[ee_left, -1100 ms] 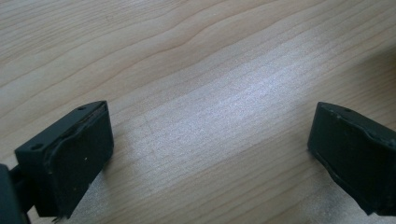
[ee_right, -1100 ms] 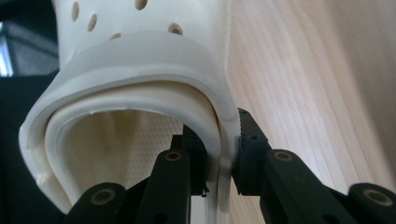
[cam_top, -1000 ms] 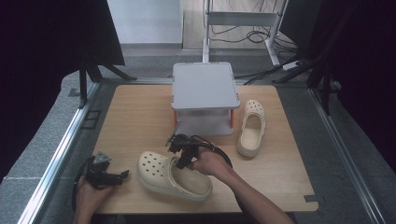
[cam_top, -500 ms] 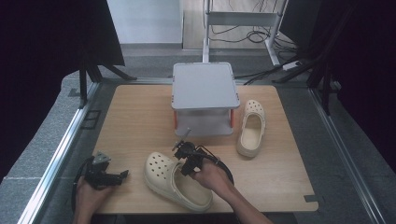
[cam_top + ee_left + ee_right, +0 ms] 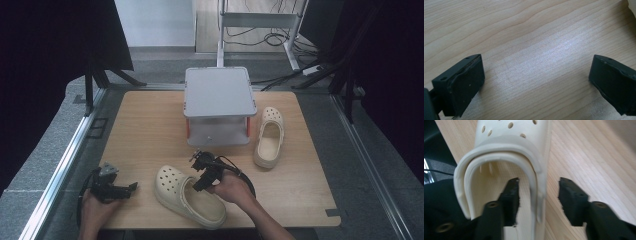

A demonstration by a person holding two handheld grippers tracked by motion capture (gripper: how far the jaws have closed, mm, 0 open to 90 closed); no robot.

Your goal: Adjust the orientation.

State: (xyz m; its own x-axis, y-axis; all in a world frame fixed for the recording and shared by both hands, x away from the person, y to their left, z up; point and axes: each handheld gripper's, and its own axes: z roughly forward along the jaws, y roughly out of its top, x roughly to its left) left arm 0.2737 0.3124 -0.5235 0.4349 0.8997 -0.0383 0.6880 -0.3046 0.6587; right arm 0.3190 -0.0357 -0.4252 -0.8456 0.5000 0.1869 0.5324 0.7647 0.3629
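1. In the high view my right gripper (image 5: 199,172) sits at lower centre of the frame, over the side wall of the cream perforated foam clog (image 5: 187,195) lying on the light wooden table (image 5: 145,125).
2. In the right gripper view, the jaws have just been opening: one jaw stands inside the clog (image 5: 506,152), the other outside above bare wood, with the clog's side wall between them. The pads do not press on the wall; the grip is released.
3. My left gripper (image 5: 122,189) rests at lower left of the high view. In the left gripper view its jaws stand wide apart over bare table, holding nothing.
4. A second cream clog (image 5: 268,136) lies right of centre, just beside the grey lidded plastic box (image 5: 218,97).
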